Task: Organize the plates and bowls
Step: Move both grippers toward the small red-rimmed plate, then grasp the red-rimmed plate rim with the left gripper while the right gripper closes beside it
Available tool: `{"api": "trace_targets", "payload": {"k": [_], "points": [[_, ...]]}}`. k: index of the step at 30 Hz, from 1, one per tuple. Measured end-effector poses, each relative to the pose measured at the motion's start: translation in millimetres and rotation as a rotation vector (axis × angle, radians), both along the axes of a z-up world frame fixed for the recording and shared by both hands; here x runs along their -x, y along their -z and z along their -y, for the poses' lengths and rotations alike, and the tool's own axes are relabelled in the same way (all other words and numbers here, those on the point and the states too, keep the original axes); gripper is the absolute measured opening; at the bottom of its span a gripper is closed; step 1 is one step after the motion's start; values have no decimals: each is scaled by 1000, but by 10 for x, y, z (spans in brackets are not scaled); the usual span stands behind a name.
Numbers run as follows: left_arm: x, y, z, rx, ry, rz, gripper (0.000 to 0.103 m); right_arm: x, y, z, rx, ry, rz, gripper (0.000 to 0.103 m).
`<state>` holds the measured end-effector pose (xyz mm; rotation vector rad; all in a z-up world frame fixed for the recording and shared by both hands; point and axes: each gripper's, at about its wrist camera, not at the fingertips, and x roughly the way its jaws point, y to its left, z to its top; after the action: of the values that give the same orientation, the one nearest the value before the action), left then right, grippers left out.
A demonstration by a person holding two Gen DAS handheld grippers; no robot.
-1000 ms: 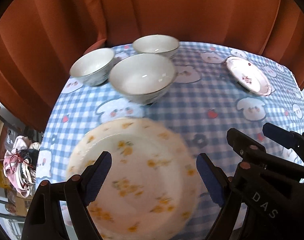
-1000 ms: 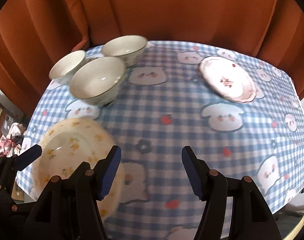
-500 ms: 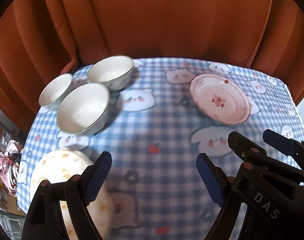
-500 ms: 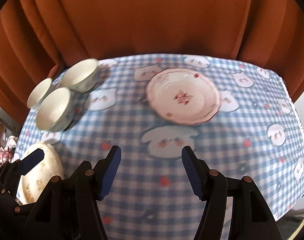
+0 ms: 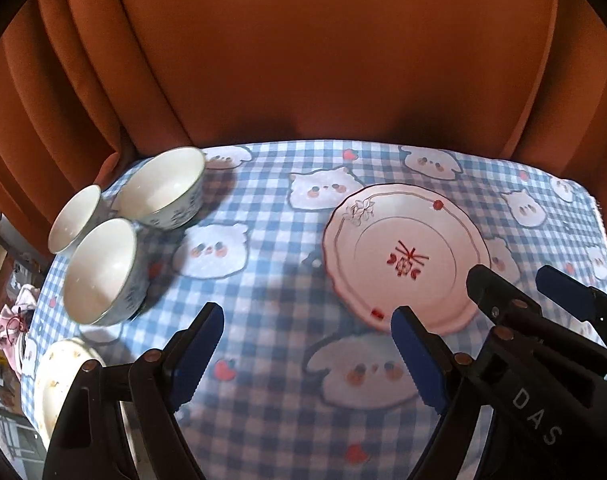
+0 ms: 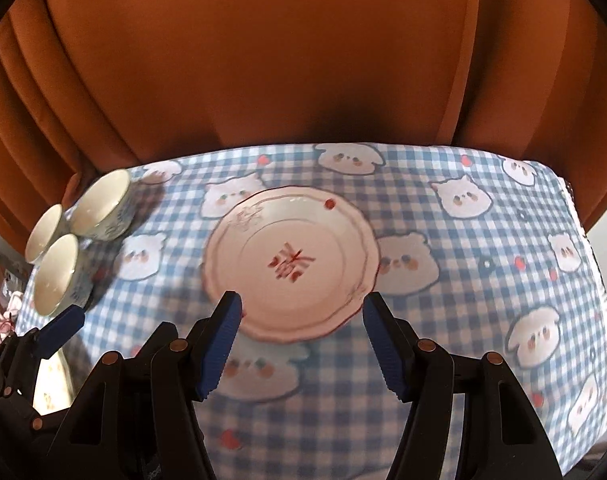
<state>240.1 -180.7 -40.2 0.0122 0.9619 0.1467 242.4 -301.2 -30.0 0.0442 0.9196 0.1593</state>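
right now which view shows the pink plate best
The right wrist view: the pink plate sits whole and centred ahead of the right gripper. The left wrist view shows it off to the right, its near edge partly hidden by gripper parts.

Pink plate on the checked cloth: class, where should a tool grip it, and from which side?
Grip the pink plate by its near rim, coming from the front. It lies flat, so only the thin raised scalloped edge fits between pads; the right tool already faces it.

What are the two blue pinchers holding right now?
Nothing. The left gripper and the right gripper are both open and empty above the blue checked tablecloth; the pink scalloped plate with red markings lies untouched.
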Motion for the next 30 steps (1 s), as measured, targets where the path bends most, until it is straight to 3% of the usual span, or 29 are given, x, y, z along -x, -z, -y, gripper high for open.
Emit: {"api": "trace_targets", "payload": {"k": [14,21,30], "points": [[-878,595,137,-11,-27,-95,81,-996,595,208,-8,28,-93,67],[-1074,849,144,17,-21,-137,79,-1237,857,209,0,33,-142,67],[-1095,851,213,22,29,-138,72,-1269,904,173,-22,34,-156,67]]}}
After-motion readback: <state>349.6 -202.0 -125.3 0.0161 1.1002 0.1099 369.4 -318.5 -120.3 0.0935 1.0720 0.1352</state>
